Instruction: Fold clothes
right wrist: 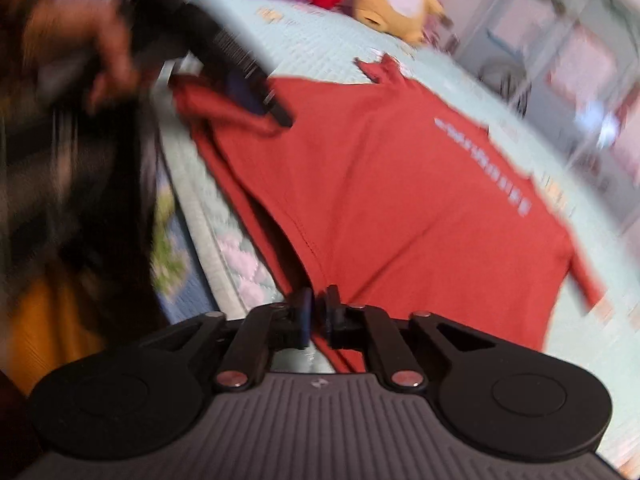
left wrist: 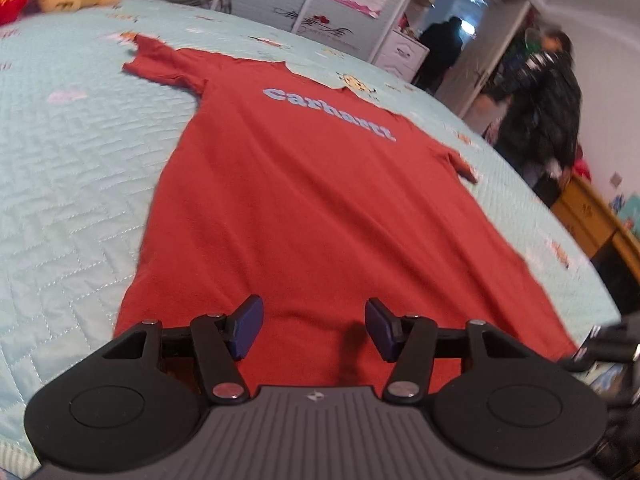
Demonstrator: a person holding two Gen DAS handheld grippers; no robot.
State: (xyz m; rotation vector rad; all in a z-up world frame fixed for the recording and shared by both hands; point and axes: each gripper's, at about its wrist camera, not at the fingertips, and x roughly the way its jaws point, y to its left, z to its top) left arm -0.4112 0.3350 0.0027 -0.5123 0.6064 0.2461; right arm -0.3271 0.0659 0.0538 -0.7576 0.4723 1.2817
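The red T-shirt [left wrist: 304, 216], a soft matte knit with pale blue block lettering across the chest, lies spread face up on a pale mint quilted bedspread [left wrist: 72, 184] stitched in a herringbone pattern, its short sleeves pointing outward. The left gripper [left wrist: 314, 328] hovers over the hem with its blue-padded fingers [left wrist: 248, 326] wide apart and nothing between them. The right gripper [right wrist: 316, 314] has its jaws nearly together at the stitched hem, a narrow gap showing; whether the pads press the cloth I cannot tell.
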